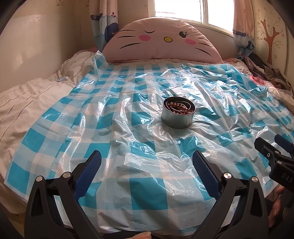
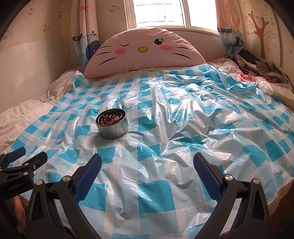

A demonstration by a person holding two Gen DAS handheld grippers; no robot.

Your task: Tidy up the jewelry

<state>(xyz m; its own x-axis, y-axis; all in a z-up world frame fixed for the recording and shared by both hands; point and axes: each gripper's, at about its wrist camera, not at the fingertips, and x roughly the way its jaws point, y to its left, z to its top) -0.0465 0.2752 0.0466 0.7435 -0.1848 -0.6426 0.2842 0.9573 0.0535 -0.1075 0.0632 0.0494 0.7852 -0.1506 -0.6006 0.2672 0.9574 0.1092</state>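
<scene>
Two grippers hang over the near edge of a bed, both empty. The left gripper (image 1: pixel 147 160) has its blue-padded fingers (image 1: pixel 91 165) spread wide, with only crinkled plastic showing between them. The right gripper (image 2: pixel 147 161) is spread just as wide and also holds nothing. Each one shows up at the side of the other's view: the right gripper's tip sits at the right edge of the left wrist view (image 1: pixel 273 147), and the left gripper's tip sits at the left edge of the right wrist view (image 2: pixel 25 156).

A blue and white checked plastic sheet (image 1: pixel 102 117) covers most of the bed and is wrinkled and shiny. On it, near the middle and well apart from both grippers, stands a round metal tin (image 1: pixel 177 120) with no lid on it. Inside lies a string of brown beads (image 1: pixel 179 108), coiled up, together with what looks like a silvery ring or bangle along the inner wall; the details are too small to tell. In the right wrist view the tin (image 2: pixel 113 129) sits to the left of centre, ahead of the left finger.

Behind the sheet a big pink cat-face cushion (image 1: pixel 161 44) leans under the window (image 1: pixel 183 9). A heap of dark clothes (image 2: pixel 257 64) lies at the far right corner of the bed.
</scene>
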